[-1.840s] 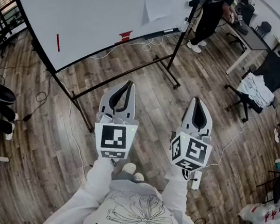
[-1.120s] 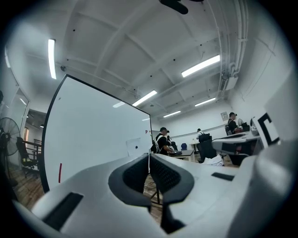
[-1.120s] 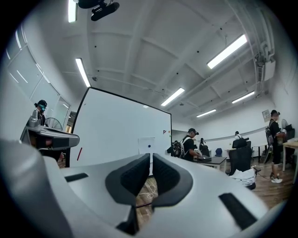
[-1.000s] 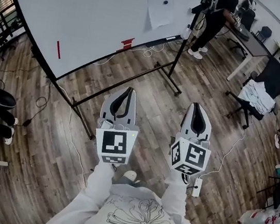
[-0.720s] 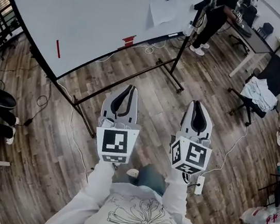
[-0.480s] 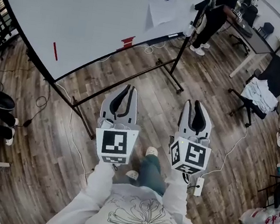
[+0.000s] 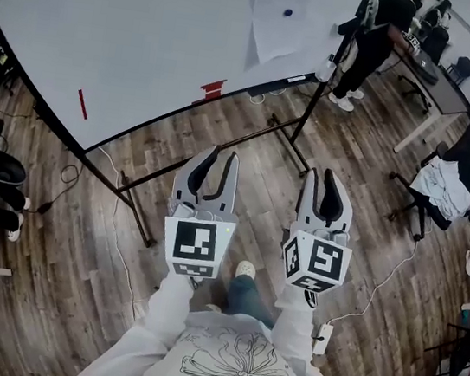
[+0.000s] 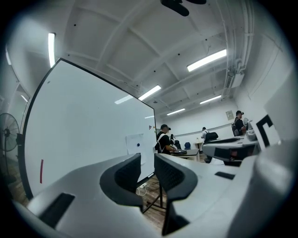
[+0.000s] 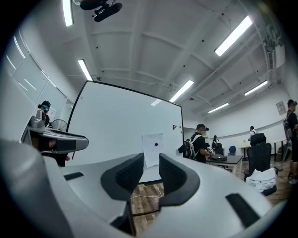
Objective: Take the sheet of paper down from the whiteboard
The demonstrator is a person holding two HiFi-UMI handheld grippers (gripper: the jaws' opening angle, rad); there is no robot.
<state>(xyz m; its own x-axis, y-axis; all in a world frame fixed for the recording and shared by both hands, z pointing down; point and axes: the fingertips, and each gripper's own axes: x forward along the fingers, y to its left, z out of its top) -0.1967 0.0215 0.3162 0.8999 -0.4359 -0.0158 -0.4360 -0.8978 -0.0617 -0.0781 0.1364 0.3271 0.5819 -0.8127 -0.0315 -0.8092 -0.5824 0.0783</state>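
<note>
A white sheet of paper (image 7: 277, 21) hangs on the whiteboard (image 7: 136, 28), pinned by a dark blue magnet (image 7: 287, 12). It also shows far ahead in the left gripper view as the paper (image 8: 136, 145) and in the right gripper view as the paper (image 9: 152, 148). My left gripper (image 7: 220, 156) and right gripper (image 7: 325, 177) point level at the board, side by side, well short of it. Both sets of jaws have just been opening and now stand apart with nothing between them, as seen at the left gripper (image 8: 147, 160) and right gripper (image 9: 150, 160).
The board stands on a black wheeled frame (image 7: 302, 118) with cables (image 7: 261, 99) on the wood floor beneath. A red marker (image 7: 82, 103) and a red eraser (image 7: 213, 90) sit on the board. A person (image 7: 376, 37) stands at a desk to the right, near office chairs (image 7: 446, 184).
The whiteboard and paper have come nearer as the person walks forward. Both grippers' jaws went from shut to parted, the right one first. A foot now shows below.
</note>
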